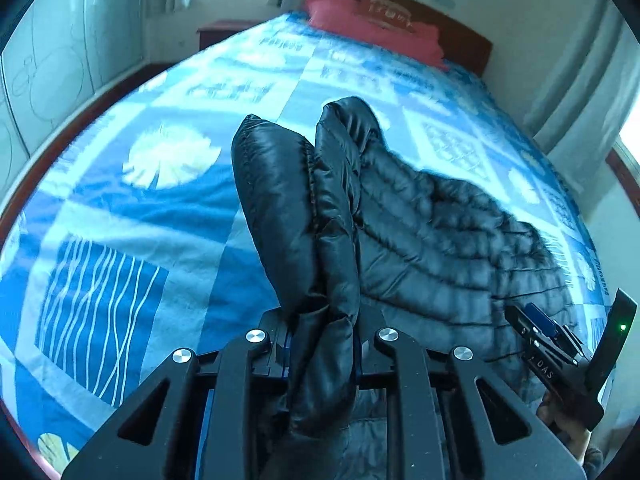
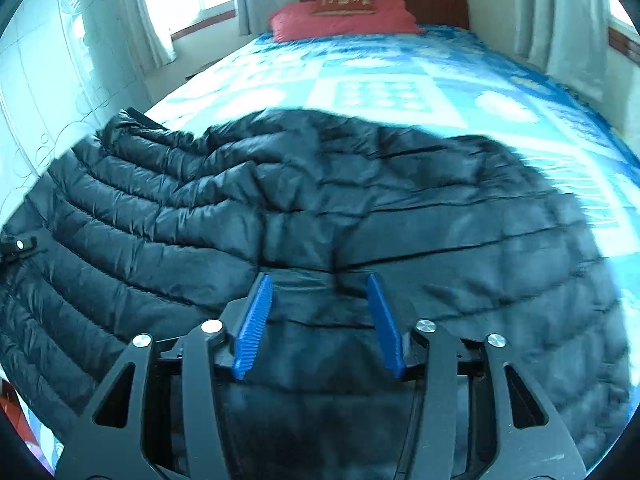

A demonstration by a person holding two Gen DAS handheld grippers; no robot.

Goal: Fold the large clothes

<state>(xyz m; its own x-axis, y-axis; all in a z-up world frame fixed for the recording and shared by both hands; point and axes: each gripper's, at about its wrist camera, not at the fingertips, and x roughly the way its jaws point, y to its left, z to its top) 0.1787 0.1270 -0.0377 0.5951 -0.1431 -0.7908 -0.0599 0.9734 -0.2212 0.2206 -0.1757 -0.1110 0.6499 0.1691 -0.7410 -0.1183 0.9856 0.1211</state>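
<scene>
Where the black puffer jacket [image 2: 320, 208] lies spread across the near part of the bed [image 2: 400, 80], most of its quilted body rests flat on the blue patterned cover. One end is lifted: a thick fold of it [image 1: 316, 208] stands up out of the left gripper [image 1: 320, 344], bunched into two padded lobes that rise above the cover. The jaws there are drawn in narrow and clamped on that fold; the pads are buried in the fabric and not visible.

The right gripper [image 2: 320, 320] sits over the flat part of the jacket, pointing down at it. Its blue ribbed pads [image 2: 254, 326] stand well apart, with jacket cloth lying beneath and between them. Neither pad presses on the cloth as far as can be seen, so nothing is held. In the left wrist view the same gripper [image 1: 538, 330] shows at the far right edge of the jacket, a small green light glowing on its body and a hand [image 1: 568, 428] under it.

Beyond the jacket the cover runs up to a red pillow [image 2: 344, 20] against a dark wooden headboard [image 2: 432, 0]. Pale curtains [image 2: 156, 20] hang by a bright window on the left; more curtains hang on the right wall. A white wardrobe [image 1: 48, 60] with line drawings stands along the left side of the bed.
</scene>
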